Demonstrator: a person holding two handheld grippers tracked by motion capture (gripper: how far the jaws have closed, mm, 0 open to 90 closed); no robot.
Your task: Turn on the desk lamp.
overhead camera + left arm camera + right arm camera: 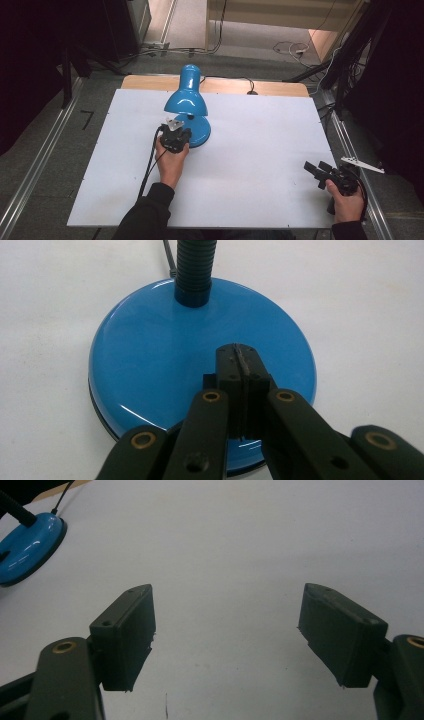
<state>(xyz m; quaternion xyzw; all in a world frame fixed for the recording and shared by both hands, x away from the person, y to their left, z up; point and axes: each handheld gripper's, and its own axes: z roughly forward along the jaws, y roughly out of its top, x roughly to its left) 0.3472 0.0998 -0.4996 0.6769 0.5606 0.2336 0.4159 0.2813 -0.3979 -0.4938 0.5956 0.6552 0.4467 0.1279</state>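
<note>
Blue lamp [187, 105] sits upper centre of high view on white table [260, 145]. Left gripper [239, 360], jaws pressed together w/ nothing between, over lamp base [165, 355]. Right gripper [227, 630] at lower right, jaws wide apart.

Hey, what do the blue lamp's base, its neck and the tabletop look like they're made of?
Base: probably painted metal, maybe hard plastic; glossy blue, with sharp light streaks along its rounded edge.
Neck: flexible ribbed tube, dark and matte; close rings show, but metal or plastic is unclear.
Tabletop: white matte board with a dull, even look, over a wooden edge at the back.
</note>
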